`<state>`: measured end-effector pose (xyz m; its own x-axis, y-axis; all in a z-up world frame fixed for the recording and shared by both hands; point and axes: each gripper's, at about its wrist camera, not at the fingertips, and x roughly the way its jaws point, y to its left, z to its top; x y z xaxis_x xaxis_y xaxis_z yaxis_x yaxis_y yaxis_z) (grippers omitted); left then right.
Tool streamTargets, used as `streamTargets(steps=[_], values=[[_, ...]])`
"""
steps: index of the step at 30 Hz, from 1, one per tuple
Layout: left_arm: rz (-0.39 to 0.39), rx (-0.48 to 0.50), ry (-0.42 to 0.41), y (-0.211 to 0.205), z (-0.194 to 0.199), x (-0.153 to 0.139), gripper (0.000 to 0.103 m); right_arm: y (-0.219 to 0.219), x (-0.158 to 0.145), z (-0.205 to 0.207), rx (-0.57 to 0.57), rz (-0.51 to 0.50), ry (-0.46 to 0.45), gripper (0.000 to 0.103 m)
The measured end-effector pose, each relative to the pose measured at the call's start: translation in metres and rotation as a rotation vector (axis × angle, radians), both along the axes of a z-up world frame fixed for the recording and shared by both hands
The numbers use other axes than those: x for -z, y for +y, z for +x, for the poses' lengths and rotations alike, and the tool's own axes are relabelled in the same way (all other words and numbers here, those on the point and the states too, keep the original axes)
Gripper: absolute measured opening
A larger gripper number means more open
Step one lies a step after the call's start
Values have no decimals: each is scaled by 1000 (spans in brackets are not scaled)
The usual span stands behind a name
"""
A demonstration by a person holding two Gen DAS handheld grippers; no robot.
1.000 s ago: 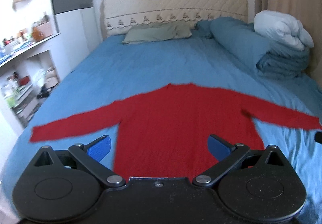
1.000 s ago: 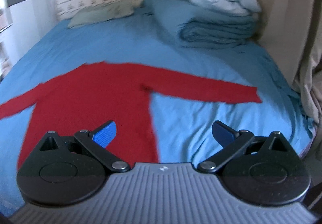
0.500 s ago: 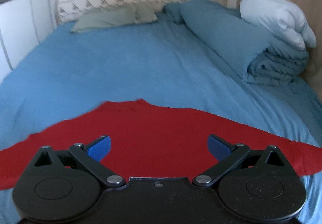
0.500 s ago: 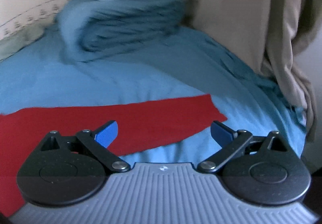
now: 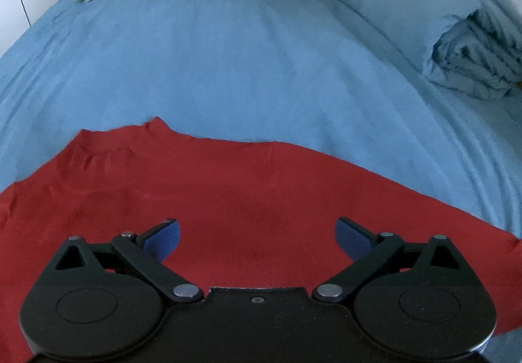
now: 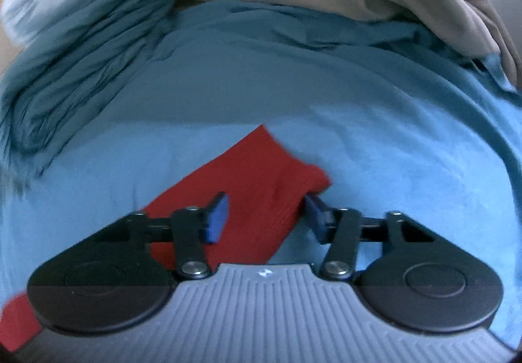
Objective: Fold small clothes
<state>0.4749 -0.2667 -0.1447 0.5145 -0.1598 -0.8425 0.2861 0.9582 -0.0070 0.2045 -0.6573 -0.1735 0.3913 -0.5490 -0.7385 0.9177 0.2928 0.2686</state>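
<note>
Red sweater (image 5: 228, 199) spread flat on the blue bed sheet (image 5: 228, 53).
Our left gripper (image 5: 257, 237) hangs wide open over its body, empty; our right gripper (image 6: 266, 216), narrowed but unclosed, straddles the sleeve cuff (image 6: 277, 173).

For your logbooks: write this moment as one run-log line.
left gripper: open above sweater | right gripper: part-closed around cuff | bed

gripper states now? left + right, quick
Left gripper: open, jaws wide, holding nothing, above the red sweater.
Right gripper: open, jaws partly closed either side of the sleeve cuff; not yet gripping it.
</note>
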Motion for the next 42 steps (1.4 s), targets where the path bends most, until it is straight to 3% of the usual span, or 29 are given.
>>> streamTargets(steps=[1,5,9,14,16,22,28,32,35,38,42], values=[[16,-3,1,-3,3,4,100,-4,0,-1,17,13,2,40],[51,-7,24,-9,11,20,96,-12,0,-8,50,34,-8,25],[81,-4,40,-12,15,35,95,-5,-12,0,16,-2,0,23],[113,21,33,-18,25,44,99,20,-49,23,-72,-53,-75,23],[84,32,51,-11,27,38,98,35,-69,42,-125,-67,-123,23],[-13,-6,16,70,23,-26,101,105,-134,122,-350,-76,-322,23],[-22,-144,-49,205,4,-79,103,253,-185,215,-814,-41,-517,23],[48,-250,-51,291,-20,-75,103,376,-158,252,-1156,17,-541,23],[53,-334,1,346,-36,-56,103,449,-99,267,-1316,63,-428,23],[25,-386,57,386,-50,-37,103,502,-32,274,-1415,68,-243,23],[-12,-395,78,408,-62,-26,103,532,4,267,-1476,25,-155,23]])
